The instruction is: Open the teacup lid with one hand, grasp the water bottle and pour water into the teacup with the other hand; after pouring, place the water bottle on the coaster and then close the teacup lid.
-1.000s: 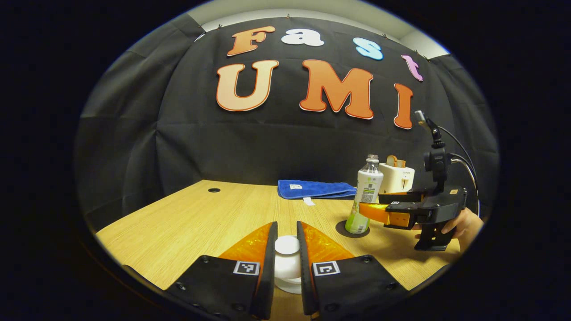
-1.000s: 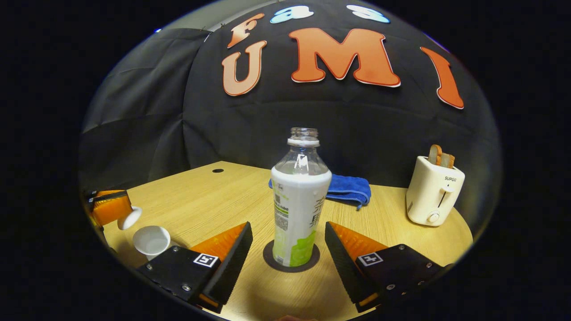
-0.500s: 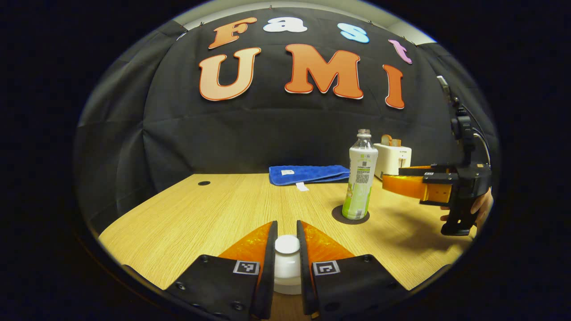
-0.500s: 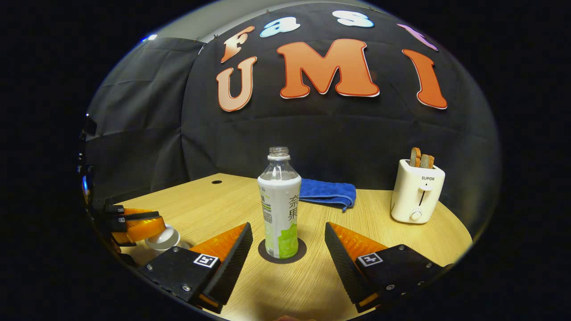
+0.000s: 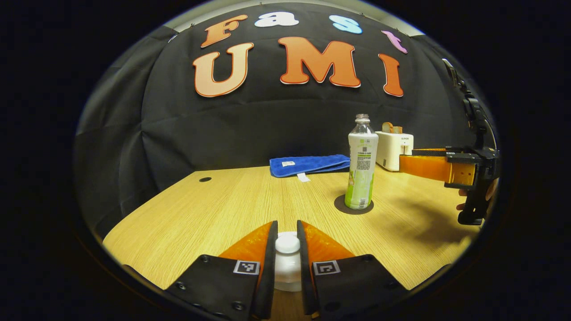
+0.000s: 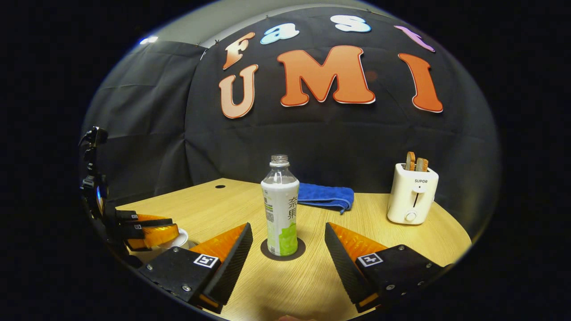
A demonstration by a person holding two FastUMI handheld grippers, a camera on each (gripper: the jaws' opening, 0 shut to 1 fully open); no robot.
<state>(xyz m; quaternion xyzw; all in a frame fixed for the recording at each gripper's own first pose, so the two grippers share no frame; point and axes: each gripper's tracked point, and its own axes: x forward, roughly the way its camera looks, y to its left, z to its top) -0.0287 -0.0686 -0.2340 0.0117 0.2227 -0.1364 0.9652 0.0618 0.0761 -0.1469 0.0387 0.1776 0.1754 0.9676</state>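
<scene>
We see the left gripper (image 5: 287,243) clamped on the round white knob of the teacup lid (image 5: 287,244), which sits on the white ceramic teacup (image 5: 286,278) at the near edge of the light wooden bench (image 5: 232,209). The uncapped clear plastic water bottle with a white-and-green label (image 6: 280,209) stands upright on the dark round coaster (image 6: 266,253), just ahead of the right gripper (image 6: 286,243), whose jaws are spread wide and hold nothing

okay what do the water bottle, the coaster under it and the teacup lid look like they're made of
Water bottle: probably clear plastic, see-through at the neck, printed wrap below. Coaster: dark, flat, matte disc; material unclear, perhaps rubber or felt. Teacup lid: smooth white, likely glazed ceramic, possibly plastic.
</scene>
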